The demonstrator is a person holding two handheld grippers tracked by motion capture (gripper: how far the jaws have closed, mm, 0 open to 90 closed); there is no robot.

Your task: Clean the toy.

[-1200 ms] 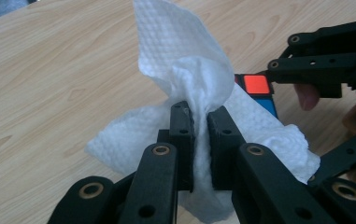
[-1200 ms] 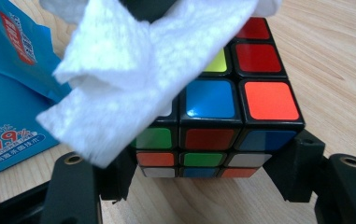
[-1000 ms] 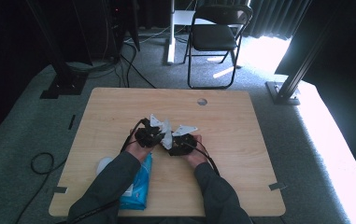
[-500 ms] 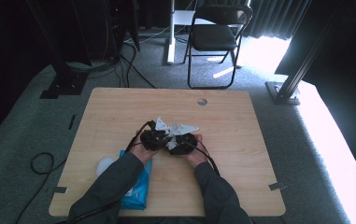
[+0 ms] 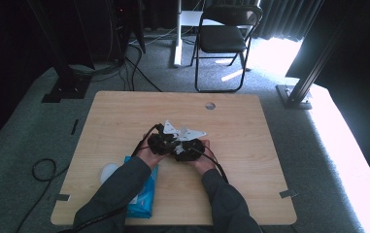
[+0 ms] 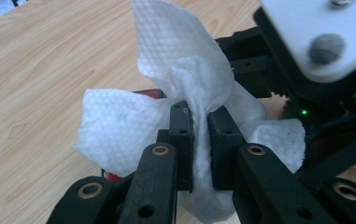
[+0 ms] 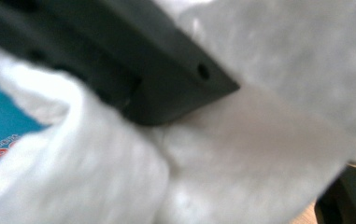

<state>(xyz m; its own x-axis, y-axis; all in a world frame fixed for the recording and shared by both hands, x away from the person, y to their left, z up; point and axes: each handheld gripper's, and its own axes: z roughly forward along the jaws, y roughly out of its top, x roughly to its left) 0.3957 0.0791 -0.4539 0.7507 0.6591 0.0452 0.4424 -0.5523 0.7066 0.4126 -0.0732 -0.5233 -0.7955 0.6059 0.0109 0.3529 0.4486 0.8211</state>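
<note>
Light wood tabletop [image 5: 250,145] in a dim room with grey carpet, a black folding chair [image 5: 224,39] well behind it, cables on the floor.

Both hands sit together mid-table. The left gripper [image 6: 199,140] has its jaws nearly closed, pinching a white embossed wet wipe [image 6: 166,93] that bunches up between the pads and fans out above them. Something small and red [image 6: 150,94] peeks out behind the wipe, can't tell what it is. The right gripper [image 5: 192,148] is right up against the left one, and in its own view the wipe is pressed so close that it's a blur. Its jaws look fairly wide, but whether it has hold of anything I can't tell.

My read: the wipe is being passed or spread between the two grippers. Next move probably needs the right one to get a clean pinch on a free edge, without the two tools knocking together.

The blue wipes pack [image 5: 143,194] lies near the front edge under the left forearm, a small pale round thing [image 5: 109,171] just beside it. Neither looks in the way.
</note>
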